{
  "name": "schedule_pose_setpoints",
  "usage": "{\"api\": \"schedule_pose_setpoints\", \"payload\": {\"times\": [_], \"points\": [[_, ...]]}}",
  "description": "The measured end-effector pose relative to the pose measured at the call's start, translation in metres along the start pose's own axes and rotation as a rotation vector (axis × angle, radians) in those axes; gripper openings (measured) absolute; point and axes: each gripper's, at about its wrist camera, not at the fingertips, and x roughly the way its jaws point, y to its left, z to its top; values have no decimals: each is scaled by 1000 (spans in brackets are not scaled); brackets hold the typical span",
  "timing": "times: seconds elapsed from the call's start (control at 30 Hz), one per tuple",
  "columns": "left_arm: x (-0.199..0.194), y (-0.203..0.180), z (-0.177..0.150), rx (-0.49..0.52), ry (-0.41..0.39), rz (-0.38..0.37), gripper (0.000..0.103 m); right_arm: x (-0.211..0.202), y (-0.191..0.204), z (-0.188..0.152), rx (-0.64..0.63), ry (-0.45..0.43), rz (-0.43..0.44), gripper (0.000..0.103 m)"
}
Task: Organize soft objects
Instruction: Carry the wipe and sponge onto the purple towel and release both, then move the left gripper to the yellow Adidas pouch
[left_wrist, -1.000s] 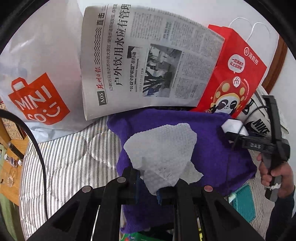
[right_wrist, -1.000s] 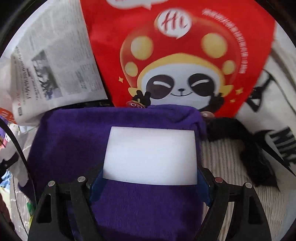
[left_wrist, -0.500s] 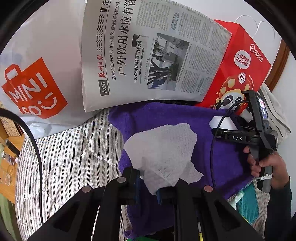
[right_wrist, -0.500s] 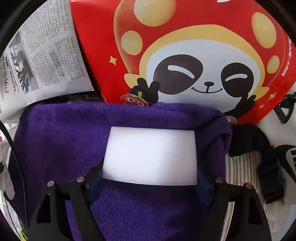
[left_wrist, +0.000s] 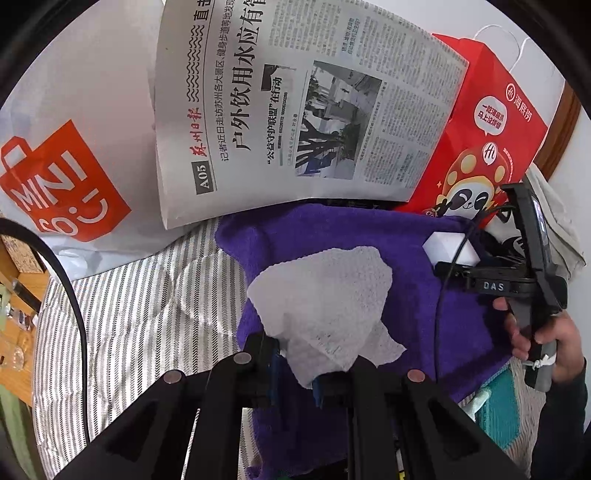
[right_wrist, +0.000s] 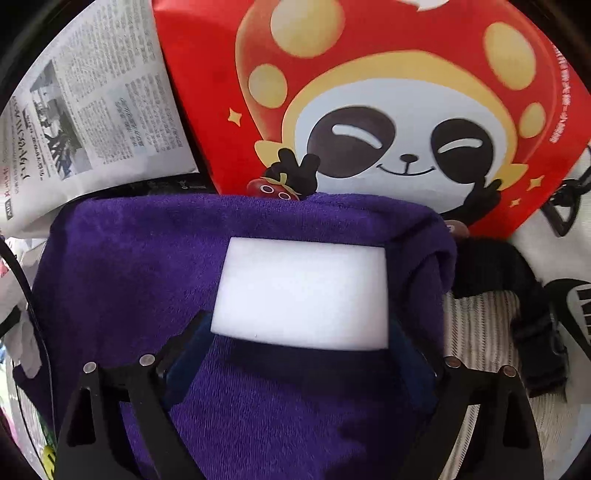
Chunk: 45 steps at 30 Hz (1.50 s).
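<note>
Two grippers work over a purple towel (left_wrist: 424, 295) on a striped sheet (left_wrist: 147, 302). Nearest, the left gripper (left_wrist: 314, 369) is clamped on a crumpled white tissue (left_wrist: 325, 295) that drapes over the towel. The right gripper (right_wrist: 299, 343) has its jaws opening, spread wide either side of a white sponge (right_wrist: 303, 291) lying on the towel; whether the pads touch it I cannot tell. Beyond lie a newspaper (left_wrist: 295, 110) and a red bag (right_wrist: 388, 92).

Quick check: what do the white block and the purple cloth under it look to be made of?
White block: probably foam sponge, matte, with smooth faces, crisp edges and no visible weave. Purple cloth: seemingly terry towelling, with a fuzzy looped nap and soft rolled folds at its edge.
</note>
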Motion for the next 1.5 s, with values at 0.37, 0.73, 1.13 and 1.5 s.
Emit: {"api": "schedule_pose_setpoints", "payload": {"times": [0.37, 0.73, 1.13, 1.5], "points": [[43, -13, 26, 19, 23, -19, 14, -72, -13, -25, 10, -102, -53, 92], [80, -35, 32, 92, 109, 51, 15, -117, -35, -76, 59, -141, -1, 92], [84, -56, 20, 150, 181, 90, 63, -124, -43, -116, 93, -106, -21, 92], [35, -63, -8, 118, 199, 53, 68, -157, -37, -149, 109, -132, -13, 92]]}}
